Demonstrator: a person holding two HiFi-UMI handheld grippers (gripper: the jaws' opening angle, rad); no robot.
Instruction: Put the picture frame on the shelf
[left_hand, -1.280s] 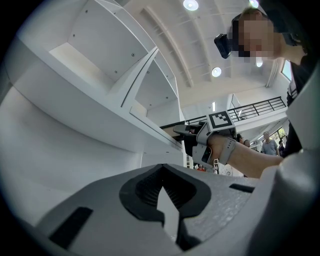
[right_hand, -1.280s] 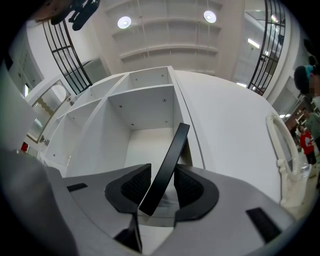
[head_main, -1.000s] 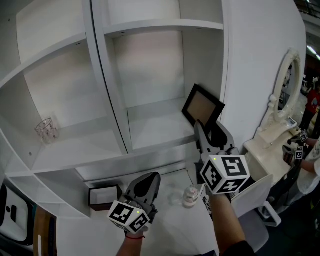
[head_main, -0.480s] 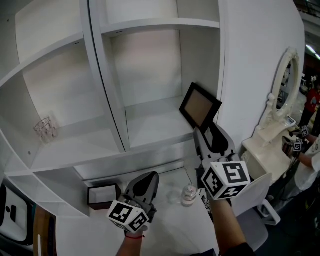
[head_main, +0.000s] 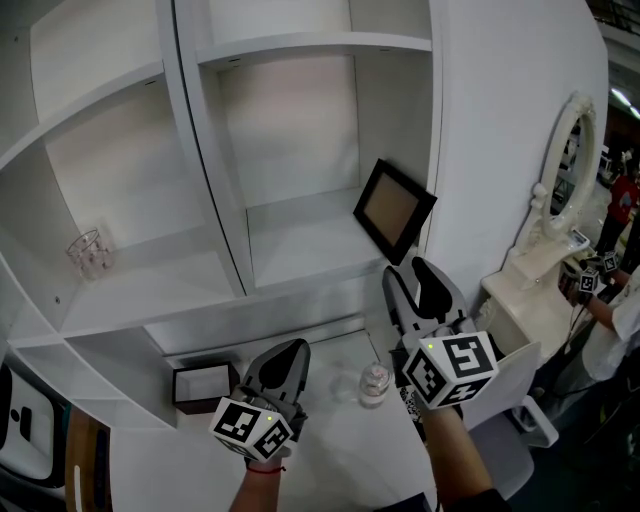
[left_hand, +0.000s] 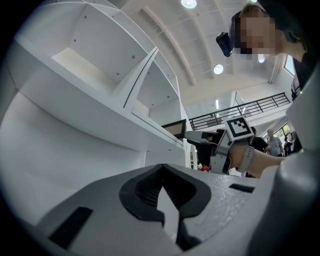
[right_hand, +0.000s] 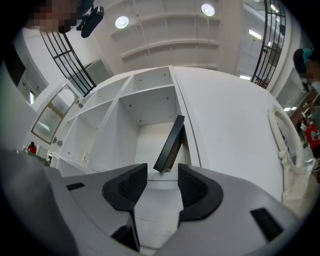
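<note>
Head view: picture frame (head_main: 393, 210) stands tilted on the shelf (head_main: 300, 235), by its right wall.
Right gripper (head_main: 408, 278): jaws just opened wide, empty, just below the frame, not touching.
Left gripper (head_main: 288, 350): jaws together.

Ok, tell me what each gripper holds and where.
Nothing. The right gripper has just been opening, empty, short of the picture frame on the shelf; the left gripper is shut on nothing.

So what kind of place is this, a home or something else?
Probably a staged room inside a big hall, not a home: a white shelf with a frame and a vanity mirror stand under high ceiling lights and a balcony railing.
</note>
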